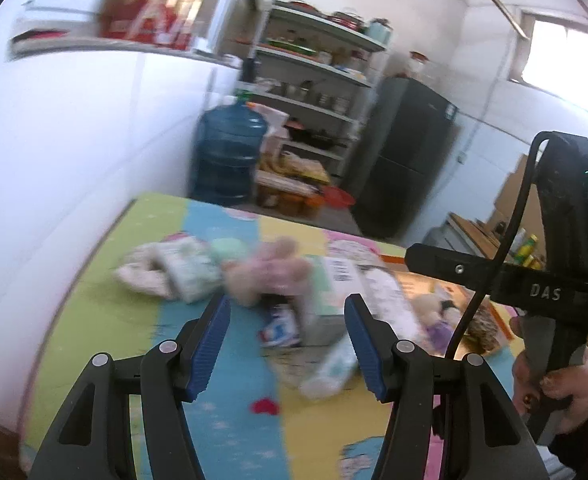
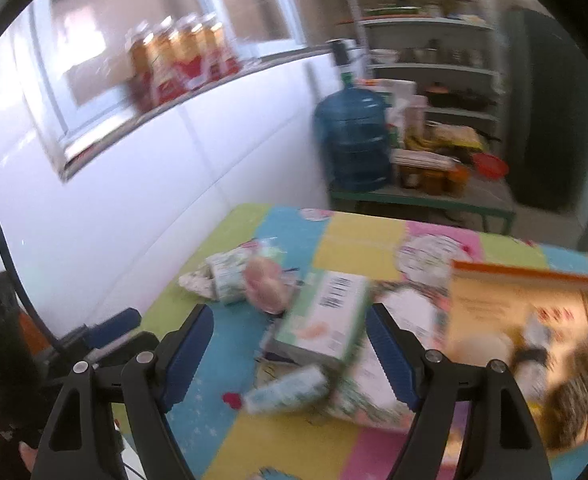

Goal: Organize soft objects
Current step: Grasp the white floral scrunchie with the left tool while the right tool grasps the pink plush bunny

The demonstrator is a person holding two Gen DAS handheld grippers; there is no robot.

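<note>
A blurred heap of soft things lies on a colourful play mat. In it are a pink plush, printed soft packs, a barcoded box and a white-green pack. My left gripper hovers open just short of the heap, with nothing between its blue pads. In the right wrist view my right gripper is open too. The barcoded box and white-green pack lie beyond its jaws, the pink plush farther back. An orange-rimmed box at the right holds dolls.
A white wall borders the mat's left side. Behind the mat stand a blue water jug, a loaded shelf and a dark fridge. A small red piece lies on the mat. A hand grips the other tool at the right edge.
</note>
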